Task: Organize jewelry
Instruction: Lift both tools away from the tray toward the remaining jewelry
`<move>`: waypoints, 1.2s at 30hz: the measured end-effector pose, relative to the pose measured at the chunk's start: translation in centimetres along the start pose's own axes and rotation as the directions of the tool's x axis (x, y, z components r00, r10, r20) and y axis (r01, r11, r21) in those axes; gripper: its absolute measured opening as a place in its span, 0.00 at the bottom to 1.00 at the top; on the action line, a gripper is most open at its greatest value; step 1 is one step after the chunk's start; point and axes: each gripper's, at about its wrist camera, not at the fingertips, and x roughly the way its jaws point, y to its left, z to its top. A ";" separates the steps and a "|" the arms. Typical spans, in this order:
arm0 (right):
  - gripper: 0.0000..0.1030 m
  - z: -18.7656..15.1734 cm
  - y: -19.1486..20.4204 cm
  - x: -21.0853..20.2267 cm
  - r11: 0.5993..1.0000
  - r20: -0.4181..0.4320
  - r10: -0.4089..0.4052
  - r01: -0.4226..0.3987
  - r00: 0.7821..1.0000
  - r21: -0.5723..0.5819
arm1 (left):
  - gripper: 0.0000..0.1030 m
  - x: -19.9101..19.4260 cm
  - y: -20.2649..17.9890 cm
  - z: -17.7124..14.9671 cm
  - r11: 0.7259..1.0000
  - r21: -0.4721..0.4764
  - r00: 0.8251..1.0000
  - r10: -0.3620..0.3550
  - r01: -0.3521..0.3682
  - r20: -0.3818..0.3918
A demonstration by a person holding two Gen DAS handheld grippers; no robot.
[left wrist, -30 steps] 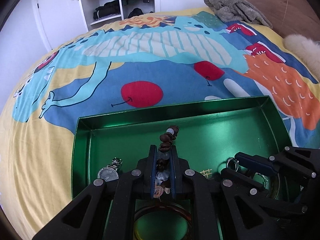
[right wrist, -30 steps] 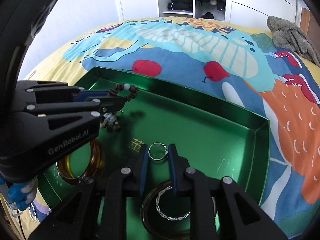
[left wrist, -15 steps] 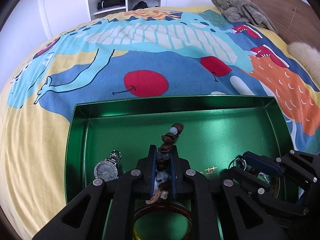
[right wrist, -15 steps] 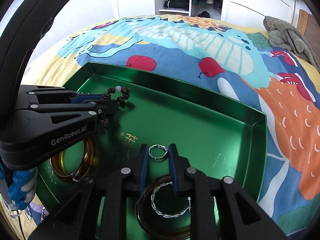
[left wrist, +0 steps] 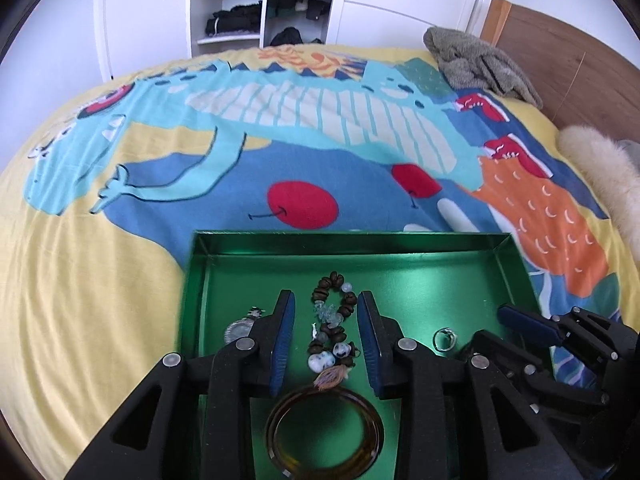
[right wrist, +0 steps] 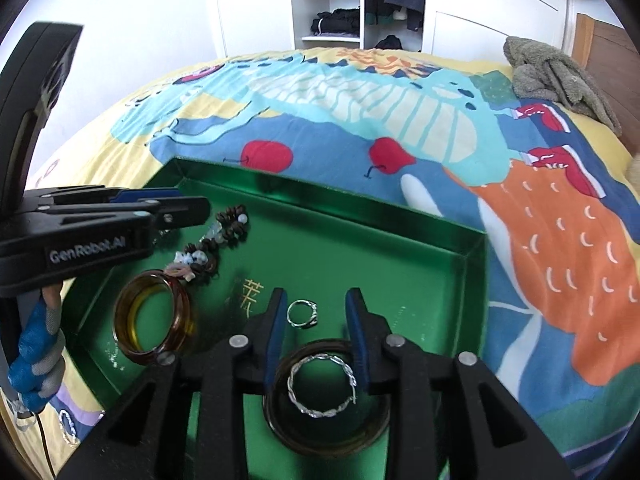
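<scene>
We see both hand-held grippers spread: left straddling the beads, right around the ring, at 12 o'clock.

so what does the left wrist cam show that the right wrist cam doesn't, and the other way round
Only the left wrist view shows the silver wristwatch in the green tray, partly behind a finger of the open left gripper.

Only the right wrist view shows the dark bangle with the twisted silver bracelet lying inside it, beneath the open right gripper, and small hoops on the bedspread outside the tray.

Both show the tray, the brown beaded bracelet, the amber bangle, the silver ring and the grey towel.
</scene>
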 end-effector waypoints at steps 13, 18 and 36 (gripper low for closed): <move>0.28 -2.4 1.8 -15.9 1.000 0.161 -0.012 0.008 0.987 0.028 | 0.31 -16.1 -0.1 -4.9 0.995 0.071 0.990 0.064 -0.073 0.129; 0.28 -4.8 3.6 -22.6 1.000 0.214 -0.015 0.010 0.977 0.025 | 0.31 -22.2 0.1 -8.1 0.993 0.078 0.982 0.077 -0.092 0.171; 0.30 -17.3 8.5 -34.5 0.994 0.290 -0.013 -0.017 0.957 0.104 | 0.34 -34.1 1.1 -21.4 0.991 0.061 0.966 0.104 -0.121 0.235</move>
